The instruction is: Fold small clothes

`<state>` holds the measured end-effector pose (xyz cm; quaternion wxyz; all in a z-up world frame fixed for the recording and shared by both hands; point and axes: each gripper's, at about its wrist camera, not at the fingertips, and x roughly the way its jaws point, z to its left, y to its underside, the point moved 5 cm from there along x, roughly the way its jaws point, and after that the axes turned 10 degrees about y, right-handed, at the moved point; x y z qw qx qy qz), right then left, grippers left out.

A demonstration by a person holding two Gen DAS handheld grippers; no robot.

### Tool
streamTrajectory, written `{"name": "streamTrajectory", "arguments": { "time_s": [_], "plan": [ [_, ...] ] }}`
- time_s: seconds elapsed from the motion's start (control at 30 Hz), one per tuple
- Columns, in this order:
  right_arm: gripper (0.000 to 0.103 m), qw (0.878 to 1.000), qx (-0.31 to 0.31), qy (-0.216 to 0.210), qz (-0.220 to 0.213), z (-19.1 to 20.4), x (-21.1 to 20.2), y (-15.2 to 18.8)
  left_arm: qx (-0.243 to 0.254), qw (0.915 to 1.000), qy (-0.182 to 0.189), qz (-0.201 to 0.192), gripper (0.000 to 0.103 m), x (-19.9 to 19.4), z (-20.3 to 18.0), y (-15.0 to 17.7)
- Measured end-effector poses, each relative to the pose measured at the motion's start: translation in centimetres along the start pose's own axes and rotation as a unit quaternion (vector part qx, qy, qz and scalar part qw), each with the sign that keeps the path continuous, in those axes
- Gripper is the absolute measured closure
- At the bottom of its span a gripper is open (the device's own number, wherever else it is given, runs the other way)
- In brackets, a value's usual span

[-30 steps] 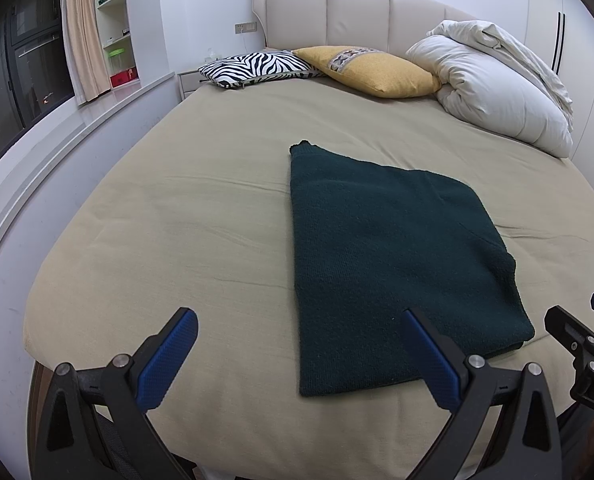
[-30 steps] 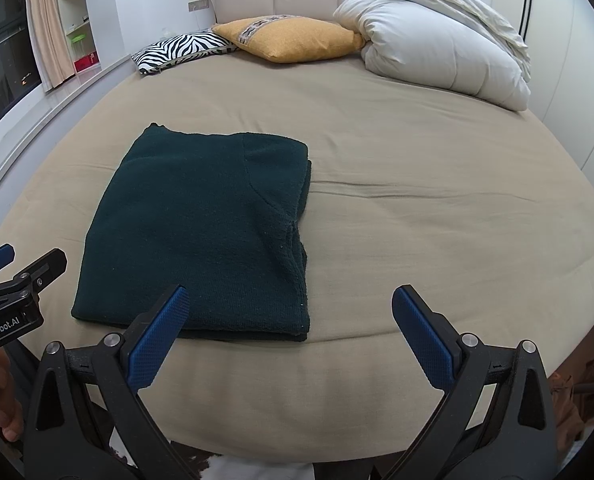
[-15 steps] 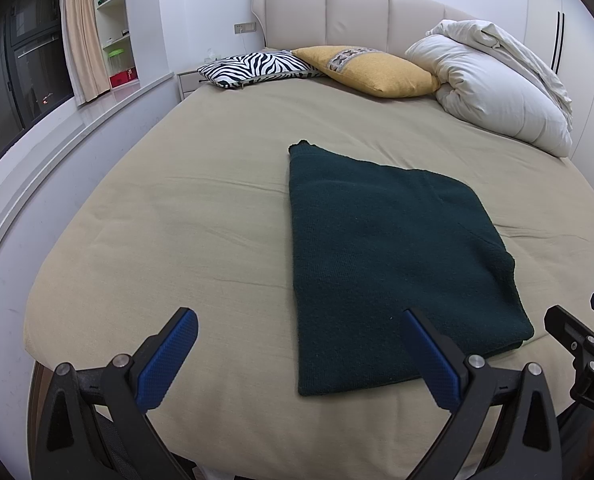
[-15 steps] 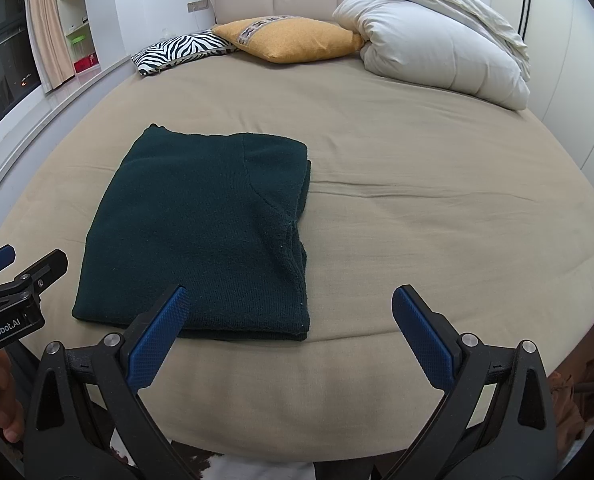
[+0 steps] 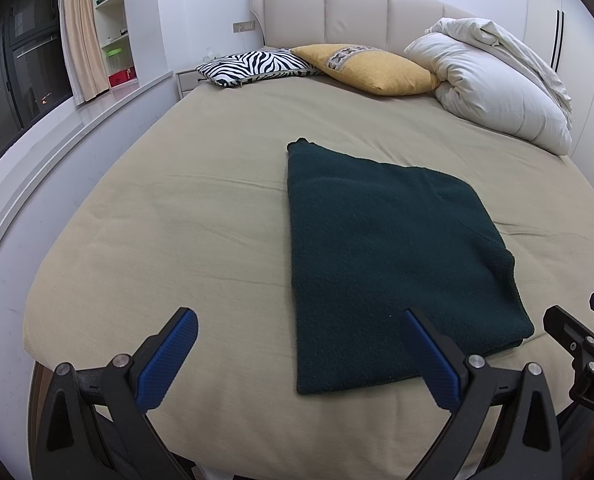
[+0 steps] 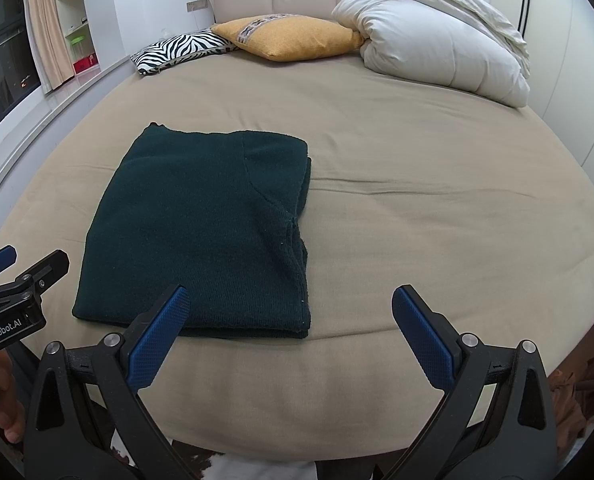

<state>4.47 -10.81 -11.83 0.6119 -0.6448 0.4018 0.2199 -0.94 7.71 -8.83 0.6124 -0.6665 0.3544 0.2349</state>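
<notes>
A dark green knitted garment (image 5: 385,248) lies folded into a flat rectangle on the beige bed (image 5: 185,216), near its front edge. It also shows in the right wrist view (image 6: 201,232). My left gripper (image 5: 297,354) is open and empty, held just off the bed's front edge, left of the garment's near edge. My right gripper (image 6: 293,332) is open and empty, held off the front edge by the garment's near right corner. Neither gripper touches the garment.
A zebra pillow (image 5: 257,66), a yellow pillow (image 5: 369,68) and a bundled white duvet (image 5: 493,80) lie at the head of the bed. A window ledge and shelves (image 5: 113,40) run along the left. White wardrobes stand at the right.
</notes>
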Motion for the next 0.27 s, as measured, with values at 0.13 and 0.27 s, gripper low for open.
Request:
{"name": "streamTrajectory", "arguments": {
  "time_s": [0.13,0.27],
  "plan": [
    [0.000,1.000,0.001,-0.001,0.001,-0.05,0.02,0.11,0.001,1.0000,0.001,0.001,0.000,0.06,0.10,0.12],
    [0.000,1.000,0.001,0.000,0.001,0.00,0.01,0.19,0.000,1.0000,0.000,0.001,0.000,0.18,0.31,0.20]
  ]
}}
